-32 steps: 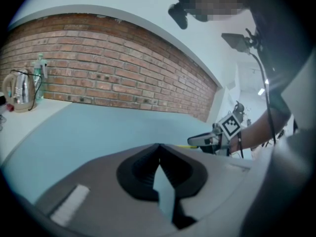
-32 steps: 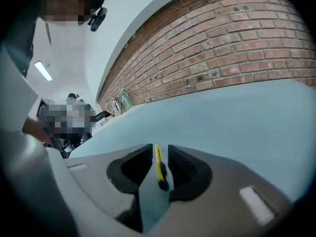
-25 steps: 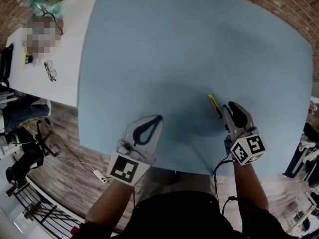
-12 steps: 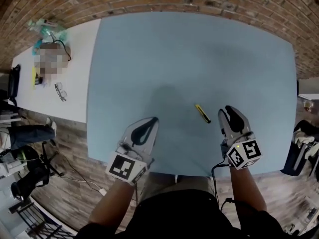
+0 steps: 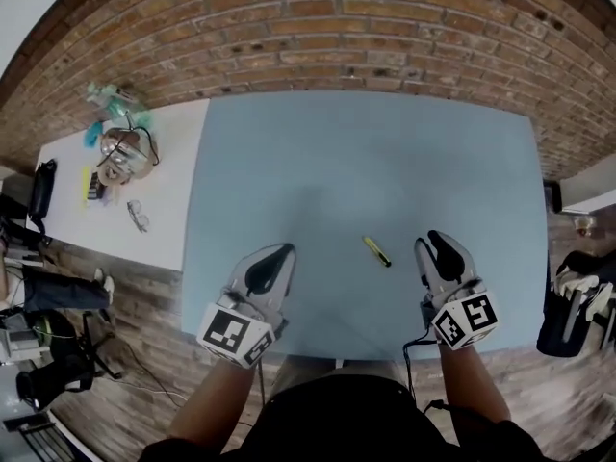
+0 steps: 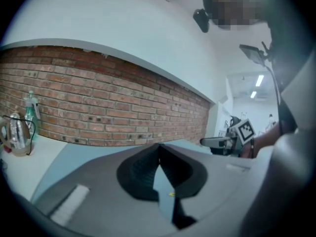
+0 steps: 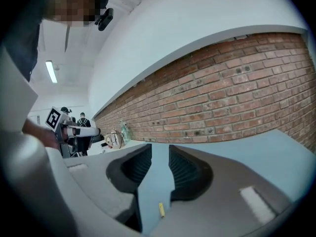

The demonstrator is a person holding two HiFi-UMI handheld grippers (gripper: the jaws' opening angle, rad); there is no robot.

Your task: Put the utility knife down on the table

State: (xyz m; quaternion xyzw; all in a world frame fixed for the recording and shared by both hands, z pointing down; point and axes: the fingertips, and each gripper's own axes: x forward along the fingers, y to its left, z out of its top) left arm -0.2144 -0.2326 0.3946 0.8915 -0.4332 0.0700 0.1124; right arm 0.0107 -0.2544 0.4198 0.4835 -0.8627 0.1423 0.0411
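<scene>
The yellow utility knife (image 5: 376,251) lies flat on the blue table (image 5: 366,162), between the two grippers and nearer the right one. My right gripper (image 5: 430,243) hovers just right of it, not touching, jaws slightly apart with nothing in them. The knife (image 7: 161,210) shows through that gap in the right gripper view. My left gripper (image 5: 276,254) is held over the table's near left part, its tips closed and empty. In the left gripper view the tips (image 6: 159,146) meet, and a speck of the knife (image 6: 171,194) shows below them.
A white side table (image 5: 106,210) at the left carries bottles (image 5: 111,99), a metal kettle (image 5: 120,154) and glasses (image 5: 138,217). A brick wall (image 5: 318,27) runs behind the tables. A dark bag (image 5: 570,306) stands on the floor at the right.
The knife, close beside the right gripper's tip a second ago, now lies apart from it. The right gripper has drawn back. The head view has tilted up, showing the wall.
</scene>
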